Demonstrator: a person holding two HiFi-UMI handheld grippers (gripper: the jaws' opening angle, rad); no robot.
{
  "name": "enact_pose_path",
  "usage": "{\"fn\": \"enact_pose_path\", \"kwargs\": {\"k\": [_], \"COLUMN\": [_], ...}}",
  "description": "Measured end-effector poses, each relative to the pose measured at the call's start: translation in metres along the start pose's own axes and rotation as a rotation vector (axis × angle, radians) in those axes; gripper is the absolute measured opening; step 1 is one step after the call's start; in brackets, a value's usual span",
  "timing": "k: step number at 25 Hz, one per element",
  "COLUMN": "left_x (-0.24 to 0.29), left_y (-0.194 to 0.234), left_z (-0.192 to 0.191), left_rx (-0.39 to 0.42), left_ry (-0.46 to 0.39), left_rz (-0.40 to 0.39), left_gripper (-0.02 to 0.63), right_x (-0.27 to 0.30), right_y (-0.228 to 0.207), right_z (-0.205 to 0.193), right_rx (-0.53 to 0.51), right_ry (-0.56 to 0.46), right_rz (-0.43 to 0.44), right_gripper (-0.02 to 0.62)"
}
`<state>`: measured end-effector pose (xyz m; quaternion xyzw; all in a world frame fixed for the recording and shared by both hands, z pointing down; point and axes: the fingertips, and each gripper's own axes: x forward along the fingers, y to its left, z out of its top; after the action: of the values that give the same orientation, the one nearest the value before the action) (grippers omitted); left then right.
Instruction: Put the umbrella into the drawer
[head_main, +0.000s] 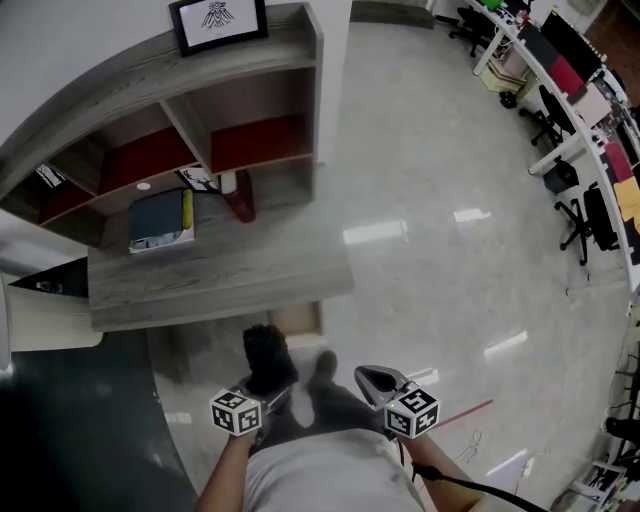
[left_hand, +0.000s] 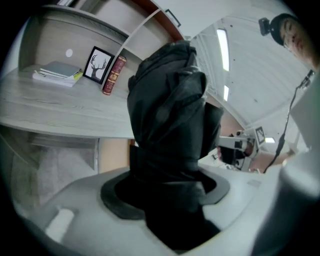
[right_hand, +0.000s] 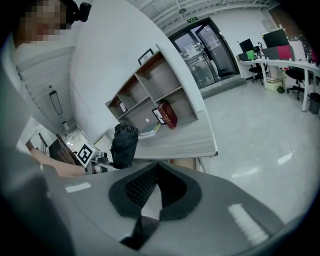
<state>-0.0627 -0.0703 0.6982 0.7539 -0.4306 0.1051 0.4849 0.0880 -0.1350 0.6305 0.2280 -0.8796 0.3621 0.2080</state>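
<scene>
Left gripper (head_main: 272, 388) fingers clamped on the folded black umbrella (head_main: 268, 360), held upright, clear of the surface (head_main: 220, 270). Right gripper (head_main: 372, 378) fingers together, empty. Tan drawer (head_main: 297, 318) sits at 12 o'clock of the umbrella, under the surface edge; can't tell if it's open, contents hidden. My call: grip firm, bring the umbrella in lengthwise, avoid the edge. Shelf at 11 o'clock holds a red book (head_main: 240, 200).

Umbrella (head_main: 268, 358): we count one.
Grippers: we count two, the left gripper (head_main: 270, 392) and the right gripper (head_main: 374, 381).
Marker cubes (head_main: 237, 412): we count two.
Framed pictures (head_main: 218, 22): we count three.
Red book (head_main: 240, 200): one.
Book pile (head_main: 160, 220): one.
Desk (head_main: 250, 270): one.
</scene>
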Motion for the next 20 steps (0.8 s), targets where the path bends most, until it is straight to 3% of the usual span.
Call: {"fn": "enact_pose_path", "kwargs": {"k": [6,20], "left_x": [0.034,0.106], "left_y": [0.019,0.098], "left_z": [-0.022,-0.065], "left_rx": [-0.035,-0.079], "left_ry": [0.056,0.193], "left_rz": [0.046,0.084], "left_gripper": [0.258,0.256], "right_x": [0.020,0.075], "right_y": [-0.011,-0.053], "right_z": [-0.003,-0.014], "right_rx": [-0.026,-0.023], "right_ry": [0.076,0.145], "right_rz": [0.064,0.073], "right_gripper": [0.005,0.005]}}
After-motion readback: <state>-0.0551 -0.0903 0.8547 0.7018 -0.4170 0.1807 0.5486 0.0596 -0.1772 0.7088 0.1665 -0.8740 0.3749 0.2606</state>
